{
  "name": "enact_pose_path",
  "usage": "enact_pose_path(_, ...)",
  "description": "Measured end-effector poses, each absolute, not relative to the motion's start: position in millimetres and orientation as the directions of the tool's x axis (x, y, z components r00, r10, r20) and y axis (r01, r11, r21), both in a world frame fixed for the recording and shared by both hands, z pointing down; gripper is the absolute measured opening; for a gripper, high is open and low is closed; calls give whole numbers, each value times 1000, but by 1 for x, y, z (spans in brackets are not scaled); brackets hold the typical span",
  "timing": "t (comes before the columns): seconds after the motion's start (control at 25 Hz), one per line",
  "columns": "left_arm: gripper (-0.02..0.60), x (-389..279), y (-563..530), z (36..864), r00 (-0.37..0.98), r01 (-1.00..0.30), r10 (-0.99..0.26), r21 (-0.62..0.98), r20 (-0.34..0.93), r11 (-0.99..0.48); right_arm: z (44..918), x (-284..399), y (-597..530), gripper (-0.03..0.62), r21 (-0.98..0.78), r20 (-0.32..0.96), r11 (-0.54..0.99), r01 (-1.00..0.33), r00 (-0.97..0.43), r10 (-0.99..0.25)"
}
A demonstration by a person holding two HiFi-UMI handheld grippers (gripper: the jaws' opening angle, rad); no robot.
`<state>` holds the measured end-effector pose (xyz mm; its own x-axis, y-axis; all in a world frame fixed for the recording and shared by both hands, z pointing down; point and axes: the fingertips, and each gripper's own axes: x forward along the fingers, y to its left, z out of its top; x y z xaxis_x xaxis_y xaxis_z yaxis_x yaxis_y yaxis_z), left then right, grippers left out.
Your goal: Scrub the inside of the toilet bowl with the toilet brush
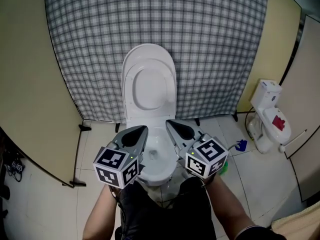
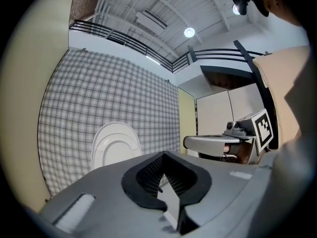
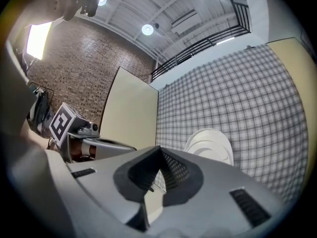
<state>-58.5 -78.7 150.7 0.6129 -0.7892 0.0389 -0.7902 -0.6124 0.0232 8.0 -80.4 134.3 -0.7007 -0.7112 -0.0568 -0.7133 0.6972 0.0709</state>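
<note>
Head view: the white ceramic toilet bowl (image 1: 159,156) stood at 6 o'clock of centre, directly under both tools. Its white oval lid (image 1: 149,84) was raised at 12 o'clock of the bowl, against a grey checked curtain (image 1: 210,44).

The left tool (image 1: 144,129) was held level at 9 o'clock of the bowl, jaws together with nothing between them. The right tool (image 1: 170,123) was held level at 3 o'clock of the bowl, jaws likewise together and empty.

A second white toilet (image 1: 267,116) stood well apart at 3 o'clock. A small blue object (image 1: 241,145) lay on the tiled floor (image 1: 250,184) near it. A green item (image 1: 224,168) showed beside the right tool's marker cube, too hidden to identify.
</note>
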Motion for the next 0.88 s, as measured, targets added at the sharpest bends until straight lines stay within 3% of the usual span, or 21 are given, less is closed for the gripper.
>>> enact_pose_path(0.88, 9, -57, -75, 154, 624, -781, -780, 40, 37, -623, 151, 9, -85, 11, 56, -1, 688, -724, -689, -725)
